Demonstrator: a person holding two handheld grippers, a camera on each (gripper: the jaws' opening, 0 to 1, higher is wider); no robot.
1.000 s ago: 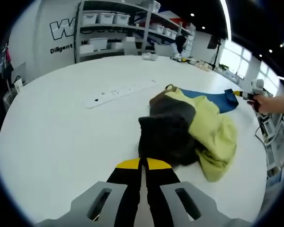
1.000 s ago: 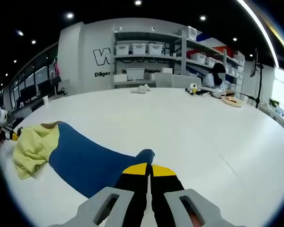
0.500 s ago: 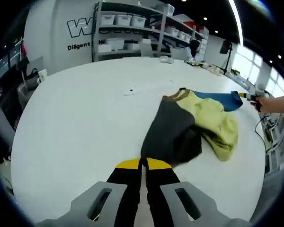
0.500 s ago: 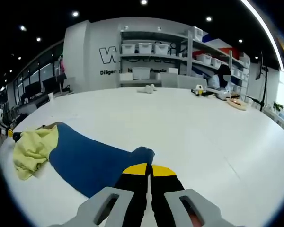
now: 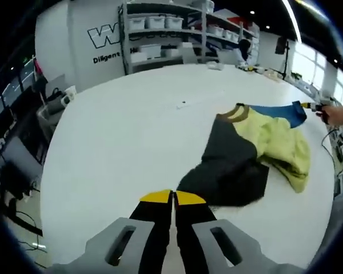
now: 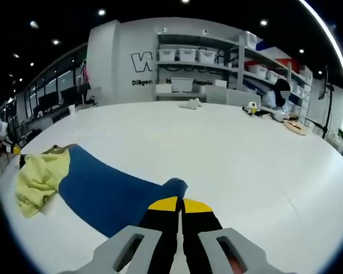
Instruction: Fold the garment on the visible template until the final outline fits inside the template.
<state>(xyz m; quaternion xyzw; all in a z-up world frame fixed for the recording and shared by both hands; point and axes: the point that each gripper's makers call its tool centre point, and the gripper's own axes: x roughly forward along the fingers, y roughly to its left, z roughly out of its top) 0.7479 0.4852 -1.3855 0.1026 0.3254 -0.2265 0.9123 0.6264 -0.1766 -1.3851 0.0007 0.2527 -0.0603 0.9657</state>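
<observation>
white table (image 5: pixel 120 120); both grippers clamp garment (image 5: pixel 240 154) corners.

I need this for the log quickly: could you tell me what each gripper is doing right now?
Left gripper: shut on the garment's dark grey sleeve.
Right gripper: shut on the garment's blue sleeve.

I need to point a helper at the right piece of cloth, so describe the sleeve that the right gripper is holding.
On the big round white table lies one three-coloured garment. From its yellow-green bunched middle, a long blue sleeve runs flat across the table to the right gripper, which is shut on its cuff. It is the blue part; the opposite sleeve is dark grey.
</observation>
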